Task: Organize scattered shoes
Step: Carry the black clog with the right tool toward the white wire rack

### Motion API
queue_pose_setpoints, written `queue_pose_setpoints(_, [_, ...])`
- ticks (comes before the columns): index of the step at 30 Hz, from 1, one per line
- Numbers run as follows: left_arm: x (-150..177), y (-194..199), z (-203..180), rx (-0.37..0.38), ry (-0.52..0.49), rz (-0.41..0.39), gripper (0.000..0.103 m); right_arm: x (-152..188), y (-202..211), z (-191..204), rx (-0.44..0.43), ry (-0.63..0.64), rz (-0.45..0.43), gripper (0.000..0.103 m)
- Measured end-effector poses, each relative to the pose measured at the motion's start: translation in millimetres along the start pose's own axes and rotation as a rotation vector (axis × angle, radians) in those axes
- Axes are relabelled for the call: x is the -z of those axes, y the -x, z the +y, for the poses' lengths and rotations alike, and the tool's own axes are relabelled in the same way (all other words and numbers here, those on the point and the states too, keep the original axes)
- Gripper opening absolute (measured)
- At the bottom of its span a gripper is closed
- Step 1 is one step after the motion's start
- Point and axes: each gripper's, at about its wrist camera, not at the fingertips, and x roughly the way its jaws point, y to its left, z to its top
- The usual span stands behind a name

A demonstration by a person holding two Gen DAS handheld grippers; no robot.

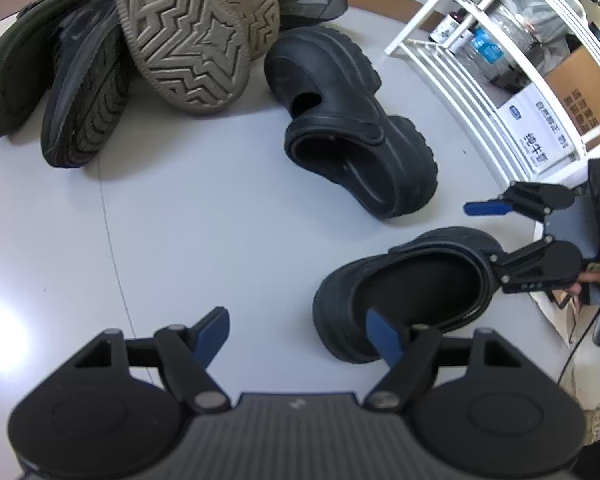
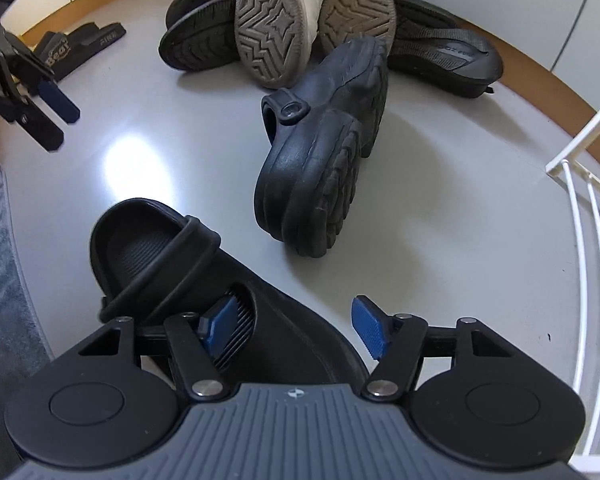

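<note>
A black clog lies on the pale floor right under my right gripper. Its left pad reaches into a hole in the clog's upper, while the right pad stands just off the outside, so the jaws straddle the upper without pressing. In the left wrist view that clog and the right gripper show at the right. The matching clog lies tipped on its side farther off. My left gripper hangs open over bare floor beside the near clog's heel.
Beige sneakers with soles up and several black shoes are piled at the back. Black slides lie far left. A white rack stands on the right. A grey mat borders the left.
</note>
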Motion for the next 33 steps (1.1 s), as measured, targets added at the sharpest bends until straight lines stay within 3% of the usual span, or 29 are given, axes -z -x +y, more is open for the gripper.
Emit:
queue_pose_setpoints(3, [1,-1,0,0.000,0.002,-0.001,0.078,0,-6,-4,-0.039,-0.032,-0.014,0.064])
queue_pose_setpoints(4, [1,0,1,0.000,0.002,-0.004,0.078,2,-8,-5,-0.047,-0.049,-0.009,0.054])
queue_pose_setpoints(13, [2,0,3,0.002,0.007,-0.008,0.078,16,-4,-19,-0.021,-0.177,0.035,0.050])
queue_pose_setpoints(18, [4,-1,6,-0.001,0.006,-0.003,0.078,41,10,-27,0.011,-0.250,0.057,0.049])
queue_pose_setpoints(25, [5,-4,7,-0.007,0.010,0.005,0.078,79,27,-51,0.061,-0.481,0.052,0.049])
queue_pose_setpoints(33, [4,-6,4,-0.002,-0.002,0.018,0.078,95,34,-65,0.140,-0.563,0.052,0.047])
